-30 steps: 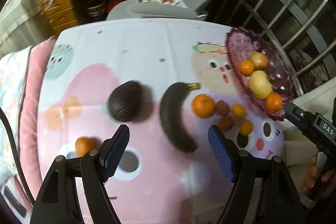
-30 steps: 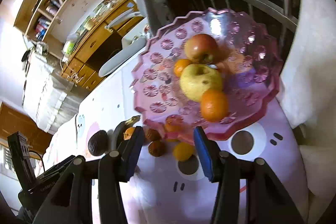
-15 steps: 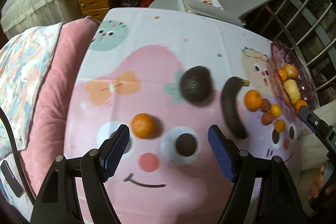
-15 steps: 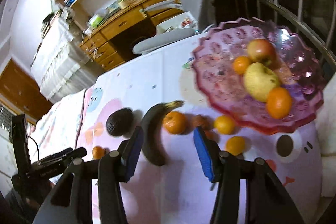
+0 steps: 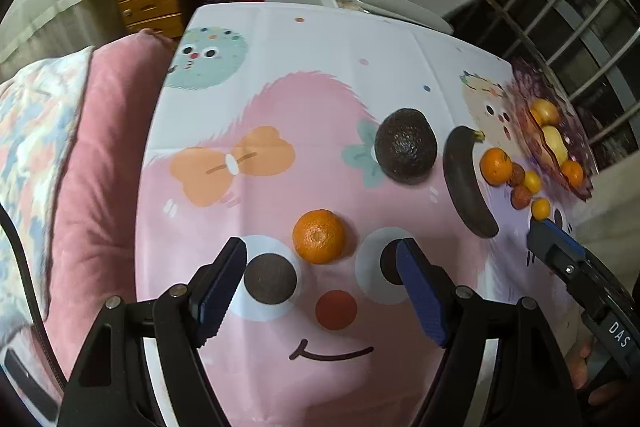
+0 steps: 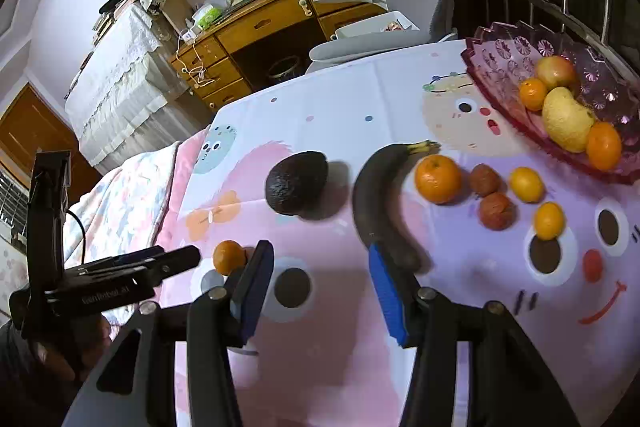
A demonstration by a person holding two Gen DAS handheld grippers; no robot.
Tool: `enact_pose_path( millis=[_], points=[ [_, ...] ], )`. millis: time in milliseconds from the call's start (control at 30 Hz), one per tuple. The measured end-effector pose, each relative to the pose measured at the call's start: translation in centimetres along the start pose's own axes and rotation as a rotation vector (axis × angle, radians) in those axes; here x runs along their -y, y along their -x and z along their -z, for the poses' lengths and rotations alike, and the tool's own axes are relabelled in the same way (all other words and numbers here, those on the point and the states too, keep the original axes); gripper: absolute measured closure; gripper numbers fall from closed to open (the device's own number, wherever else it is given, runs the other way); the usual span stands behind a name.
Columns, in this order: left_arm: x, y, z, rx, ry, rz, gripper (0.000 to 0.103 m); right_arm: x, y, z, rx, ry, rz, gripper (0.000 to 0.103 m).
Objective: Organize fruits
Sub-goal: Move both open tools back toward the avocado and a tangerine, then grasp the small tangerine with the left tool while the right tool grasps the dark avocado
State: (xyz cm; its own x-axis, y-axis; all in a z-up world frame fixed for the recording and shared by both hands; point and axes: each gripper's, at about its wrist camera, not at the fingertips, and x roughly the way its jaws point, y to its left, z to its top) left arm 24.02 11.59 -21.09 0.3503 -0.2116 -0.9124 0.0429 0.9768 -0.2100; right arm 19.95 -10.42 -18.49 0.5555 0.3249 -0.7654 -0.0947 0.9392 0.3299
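Your left gripper [image 5: 320, 283] hangs with its jaws spread and empty just in front of the lone orange [image 5: 319, 235] on the cartoon tablecloth [image 5: 304, 75], while your right gripper [image 6: 320, 291], also apart and holding nothing, hovers near the dark banana [image 6: 380, 195], and the pink bowl [image 6: 504, 67] sits far right.

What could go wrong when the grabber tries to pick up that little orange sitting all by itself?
The lone orange is round, so the open left gripper might nudge it and send it rolling across the cloth. The pink dish is far across the table, past the avocado and black banana, which could get bumped.
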Motion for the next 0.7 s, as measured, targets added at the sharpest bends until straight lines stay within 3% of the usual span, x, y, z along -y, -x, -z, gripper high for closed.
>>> enact_pose_path(
  millis=[200, 367, 700],
  points=[
    [-0.1, -2.3, -0.4, -0.001, -0.064, 0.059, 0.032, -1.7, -2.0, -0.1, 0.039, -0.011, 0.016, 0.053],
    [-0.5, -3.9, -0.2, 0.016, -0.084, 0.091, 0.033, -2.5, -4.1, -1.0, 0.072, -0.002, 0.027, 0.045],
    [-0.5, -6.2, 0.1, 0.059, -0.109, 0.168, 0.039, -2.8, -9.0, -2.4, 0.051, 0.011, 0.025, 0.045]
  ],
)
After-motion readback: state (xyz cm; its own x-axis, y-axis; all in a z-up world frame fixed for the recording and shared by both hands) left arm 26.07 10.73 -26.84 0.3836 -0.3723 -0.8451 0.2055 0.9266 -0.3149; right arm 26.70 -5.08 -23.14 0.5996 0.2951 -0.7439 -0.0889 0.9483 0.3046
